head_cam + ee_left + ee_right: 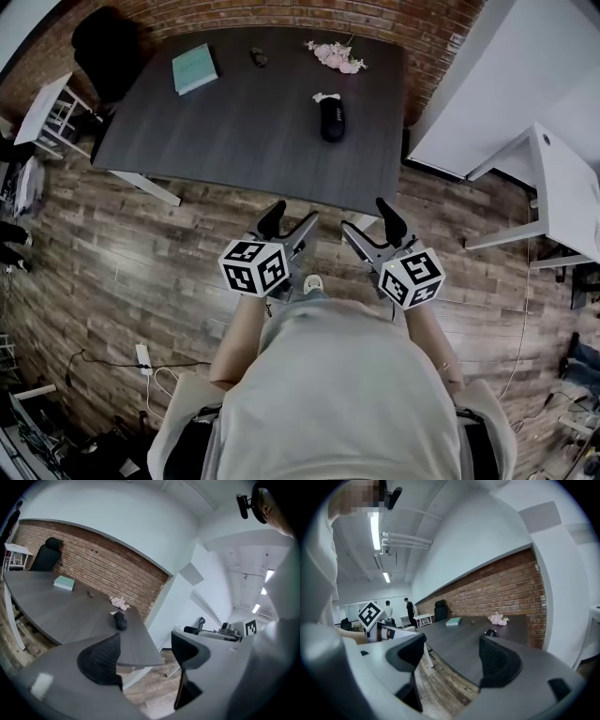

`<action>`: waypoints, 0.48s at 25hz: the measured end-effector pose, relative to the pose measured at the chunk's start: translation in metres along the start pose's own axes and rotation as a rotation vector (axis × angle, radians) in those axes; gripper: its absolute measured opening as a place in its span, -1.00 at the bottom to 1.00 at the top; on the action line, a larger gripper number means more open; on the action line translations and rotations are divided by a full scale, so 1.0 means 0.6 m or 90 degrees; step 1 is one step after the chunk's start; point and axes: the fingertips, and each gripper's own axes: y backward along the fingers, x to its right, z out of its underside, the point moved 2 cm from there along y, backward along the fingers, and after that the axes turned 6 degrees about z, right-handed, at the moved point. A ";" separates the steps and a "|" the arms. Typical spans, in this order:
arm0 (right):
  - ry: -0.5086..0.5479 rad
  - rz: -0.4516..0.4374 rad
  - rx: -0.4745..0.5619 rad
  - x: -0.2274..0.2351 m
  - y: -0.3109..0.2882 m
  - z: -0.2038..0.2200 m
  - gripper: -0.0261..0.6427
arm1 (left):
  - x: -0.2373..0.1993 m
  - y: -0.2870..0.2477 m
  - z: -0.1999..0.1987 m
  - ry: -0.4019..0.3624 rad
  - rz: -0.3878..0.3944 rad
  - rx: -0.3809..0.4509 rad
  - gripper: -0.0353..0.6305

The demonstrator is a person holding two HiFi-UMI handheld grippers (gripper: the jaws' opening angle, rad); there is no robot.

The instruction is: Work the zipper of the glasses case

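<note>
The black glasses case lies on the dark grey table, toward its right side, with a small white tag at its far end. It also shows as a small dark oval in the left gripper view and the right gripper view. Both grippers hang over the wooden floor, short of the table's near edge and well away from the case. My left gripper is open and holds nothing. My right gripper is open and empty too.
A teal book, a small dark object and pink flowers lie at the table's far side. A black chair stands at the far left. White desks stand to the right. Two people stand in the distance.
</note>
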 end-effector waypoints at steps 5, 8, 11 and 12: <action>-0.010 0.027 0.000 0.023 -0.064 -0.008 0.14 | -0.061 -0.046 -0.030 0.009 0.020 -0.016 0.09; -0.023 0.049 -0.003 0.036 -0.085 -0.005 0.14 | -0.086 -0.078 -0.036 0.019 0.039 -0.034 0.09; -0.027 0.063 -0.019 0.045 -0.097 0.005 0.13 | -0.105 -0.109 -0.043 0.025 0.049 -0.046 0.09; -0.027 0.069 -0.021 0.050 -0.100 0.007 0.11 | -0.110 -0.119 -0.044 0.026 0.051 -0.049 0.09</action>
